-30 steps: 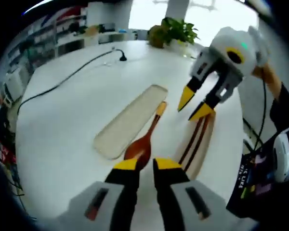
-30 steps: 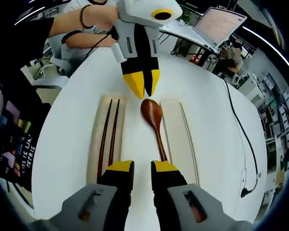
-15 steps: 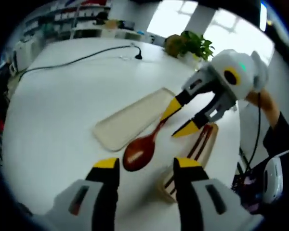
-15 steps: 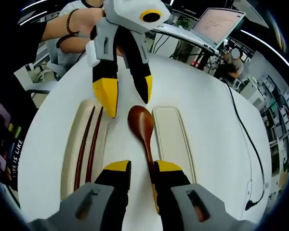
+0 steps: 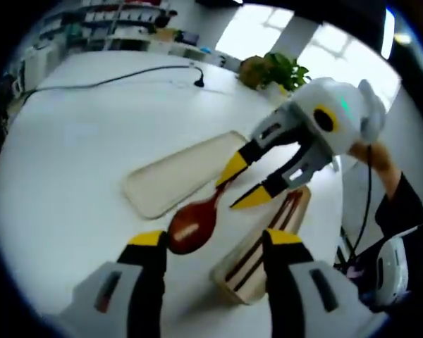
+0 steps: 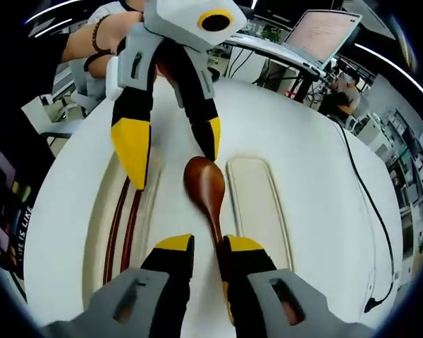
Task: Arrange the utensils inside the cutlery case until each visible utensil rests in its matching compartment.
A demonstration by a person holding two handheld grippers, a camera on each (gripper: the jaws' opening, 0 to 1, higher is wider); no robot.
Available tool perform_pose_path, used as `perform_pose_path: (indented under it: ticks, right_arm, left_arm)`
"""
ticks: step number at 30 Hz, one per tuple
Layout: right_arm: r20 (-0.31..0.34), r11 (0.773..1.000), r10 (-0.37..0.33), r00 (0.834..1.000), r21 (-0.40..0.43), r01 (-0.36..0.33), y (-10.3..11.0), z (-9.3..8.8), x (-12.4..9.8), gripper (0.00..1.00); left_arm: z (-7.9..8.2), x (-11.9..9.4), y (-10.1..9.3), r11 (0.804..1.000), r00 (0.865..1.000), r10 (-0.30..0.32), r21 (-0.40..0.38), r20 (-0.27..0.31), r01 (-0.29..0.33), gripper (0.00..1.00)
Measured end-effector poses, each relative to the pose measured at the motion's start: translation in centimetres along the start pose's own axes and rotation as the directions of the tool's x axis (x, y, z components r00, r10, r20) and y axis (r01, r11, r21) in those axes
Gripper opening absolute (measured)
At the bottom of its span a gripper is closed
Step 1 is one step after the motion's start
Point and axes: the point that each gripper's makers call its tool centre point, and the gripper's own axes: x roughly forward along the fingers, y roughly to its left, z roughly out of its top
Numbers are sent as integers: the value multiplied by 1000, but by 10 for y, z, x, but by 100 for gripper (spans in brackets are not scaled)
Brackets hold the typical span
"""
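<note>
White round table (image 5: 70, 141), wide bare room at frame left up to the cable (image 5: 113, 79) and plant (image 5: 271, 67). Left gripper (image 5: 210, 243) at bottom center, jaws wide apart, holding nothing, spoon (image 5: 194, 222) bowl between them. Right gripper (image 6: 201, 250) jaws nearly together on the spoon (image 6: 206, 190) handle, at bottom center. Empty tray (image 6: 257, 211) lies right of the spoon, chopsticks (image 6: 123, 229) in the other tray (image 6: 95, 232) at left.

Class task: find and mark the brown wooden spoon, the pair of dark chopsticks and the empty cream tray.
Brown wooden spoon (image 6: 204, 184), right gripper view, on its bowl.
Pair of dark chopsticks (image 6: 124, 225), right gripper view, mid-length.
Empty cream tray (image 5: 176, 174), left gripper view, on its bare floor.
</note>
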Motion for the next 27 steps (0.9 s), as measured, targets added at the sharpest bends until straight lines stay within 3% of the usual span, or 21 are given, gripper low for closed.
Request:
perform_pose_path:
  ticks: [3,13,17,22,25,27]
  right_arm:
    - [9,1000,27,1000,7,-27,5,-2,2,8]
    - [54,998,28,998,61,-31,5,-3,5,4]
    - [56,997,37,998,60,-41,4,0,5,3]
    - [75,993,79,994,85,-85,4,0,5,2]
    - [89,983,109,990,140,-120,4,1,3,2]
    - [105,964,148,983,208,-167,4,2,2,2]
  left_arm:
    - [2,1,-6,999,999,-38,-17,9,38,59]
    - [3,2,-7,1000,1000,-28,-8,10,28,58]
    - [-1,1,-2,992,999,39,121,-22,-36,58]
    - [3,-1,-8,994,1000,15,109,-4,-15,59]
    - [8,-5,-6,994,1000,24,108,14,-26,58]
    - [9,-4,-6,995,1000,21,102,20,-23,56]
